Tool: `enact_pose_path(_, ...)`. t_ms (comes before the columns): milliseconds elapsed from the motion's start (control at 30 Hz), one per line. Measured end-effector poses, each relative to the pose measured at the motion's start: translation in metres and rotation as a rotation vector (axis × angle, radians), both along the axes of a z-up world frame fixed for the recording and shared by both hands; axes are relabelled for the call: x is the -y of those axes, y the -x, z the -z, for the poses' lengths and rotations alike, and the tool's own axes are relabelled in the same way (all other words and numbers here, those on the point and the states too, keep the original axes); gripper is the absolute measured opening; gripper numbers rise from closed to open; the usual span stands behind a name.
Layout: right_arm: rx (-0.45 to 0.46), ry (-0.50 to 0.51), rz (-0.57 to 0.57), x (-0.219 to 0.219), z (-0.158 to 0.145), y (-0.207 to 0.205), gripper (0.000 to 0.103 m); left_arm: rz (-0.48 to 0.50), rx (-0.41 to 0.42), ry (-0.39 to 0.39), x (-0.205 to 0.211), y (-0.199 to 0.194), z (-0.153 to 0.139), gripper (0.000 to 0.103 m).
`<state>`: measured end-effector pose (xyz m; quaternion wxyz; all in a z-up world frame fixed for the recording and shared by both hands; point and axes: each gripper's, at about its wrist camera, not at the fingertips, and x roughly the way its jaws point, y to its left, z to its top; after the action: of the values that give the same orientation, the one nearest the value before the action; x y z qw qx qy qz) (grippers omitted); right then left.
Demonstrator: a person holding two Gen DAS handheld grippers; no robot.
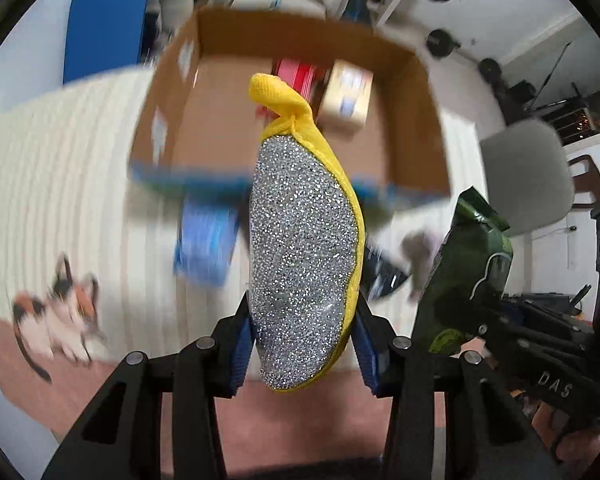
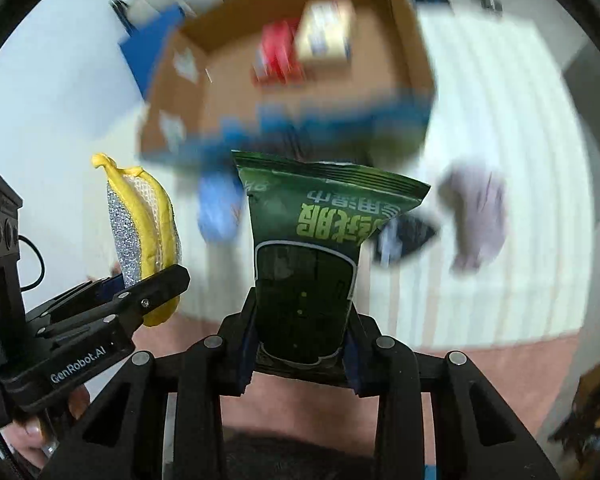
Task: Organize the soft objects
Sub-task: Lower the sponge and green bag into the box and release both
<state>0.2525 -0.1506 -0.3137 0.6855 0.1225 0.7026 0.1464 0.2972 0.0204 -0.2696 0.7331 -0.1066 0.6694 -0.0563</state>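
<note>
My left gripper is shut on a yellow scrub sponge with a glittery silver face, held upright in the air in front of an open cardboard box. The sponge also shows in the right wrist view, at the left. My right gripper is shut on a dark green wet-wipe pack, held upright below the box. The pack also shows at the right of the left wrist view. The box holds a red pack and a tan carton.
The box stands on a cream ribbed mat. On the mat lie a blue pack, a grey-lilac soft item, a dark item and a calico cat toy. A grey chair stands at the right.
</note>
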Motion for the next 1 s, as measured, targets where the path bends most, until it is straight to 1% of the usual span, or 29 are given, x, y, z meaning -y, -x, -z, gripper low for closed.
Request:
enact_pose_path(33, 0.031, 0.006, 0.002, 0.001, -0.014, -0.017, 0.037, -0.001, 0.022, -0.017, -0.002, -0.017, -0.008, 0.041)
enact_pose_path(67, 0.051, 0.02, 0.001, 0.002, -0.022, -0.031, 0.037, -0.002, 0.035, -0.033, -0.016, -0.033, -0.01, 0.041)
enact_pose_path(100, 0.077, 0.047, 0.003, 0.004, -0.029, -0.048, 0.037, 0.003, 0.047, -0.061, -0.018, -0.051, -0.012, 0.041)
enact_pose_path(167, 0.118, 0.111, 0.007, -0.001, -0.036, -0.085, 0.038, -0.004, 0.043, -0.092, -0.023, -0.08, -0.007, 0.041)
enact_pose_path(200, 0.12, 0.128, 0.015, -0.002, -0.035, -0.1, 0.038, -0.005, 0.033, -0.101, -0.028, -0.087, -0.002, 0.041)
enact_pose_path(233, 0.116, 0.141, 0.021, -0.003, -0.033, -0.112, 0.038, -0.011, 0.019, -0.113, -0.032, -0.104, 0.004, 0.041)
enact_pose_path(300, 0.099, 0.184, 0.024, 0.0, -0.02, -0.145, 0.038, -0.012, -0.008, -0.132, -0.044, -0.124, 0.021, 0.041)
enact_pose_path(433, 0.051, 0.255, 0.035, -0.005, 0.012, -0.199, 0.037, -0.007, -0.064, -0.16, -0.048, -0.154, 0.055, 0.041)
enact_pose_path(467, 0.042, 0.263, 0.039, -0.008, 0.018, -0.203, 0.037, -0.003, -0.081, -0.161, -0.05, -0.162, 0.069, 0.041)
enact_pose_path(567, 0.004, 0.309, 0.044, -0.014, 0.045, -0.233, 0.037, 0.012, -0.133, -0.172, -0.05, -0.181, 0.09, 0.041)
enact_pose_path(667, -0.031, 0.343, 0.043, -0.015, 0.063, -0.254, 0.038, 0.032, -0.156, -0.184, -0.057, -0.202, 0.117, 0.042)
enact_pose_path(700, -0.041, 0.353, 0.043, -0.016, 0.071, -0.26, 0.038, 0.033, -0.172, -0.187, -0.057, -0.208, 0.124, 0.044)
enact_pose_path(767, -0.05, 0.391, 0.036, -0.018, 0.082, -0.267, 0.038, 0.033, -0.202, -0.194, -0.057, -0.219, 0.136, 0.044)
enact_pose_path(800, -0.051, 0.408, 0.031, -0.02, 0.087, -0.272, 0.038, 0.036, -0.225, -0.18, -0.057, -0.225, 0.145, 0.048)
enact_pose_path(833, -0.051, 0.423, 0.03, -0.021, 0.093, -0.277, 0.04, 0.039, -0.239, -0.161, -0.057, -0.229, 0.151, 0.057)
enact_pose_path(867, -0.05, 0.426, 0.031, -0.019, 0.094, -0.278, 0.042, 0.039, -0.246, -0.149, -0.057, -0.232, 0.156, 0.061)
enact_pose_path(900, -0.055, 0.421, 0.031, -0.019, 0.096, -0.28, 0.053, 0.036, -0.244, -0.16, -0.057, -0.234, 0.156, 0.07)
enact_pose_path(933, -0.058, 0.406, 0.036, -0.02, 0.098, -0.282, 0.073, 0.032, -0.237, -0.161, -0.057, -0.236, 0.155, 0.075)
enact_pose_path(967, -0.056, 0.395, 0.041, -0.02, 0.098, -0.284, 0.081, 0.028, -0.226, -0.158, -0.056, -0.237, 0.153, 0.079)
enact_pose_path(1000, -0.05, 0.387, 0.043, -0.02, 0.097, -0.285, 0.083, 0.026, -0.219, -0.156, -0.056, -0.237, 0.151, 0.084)
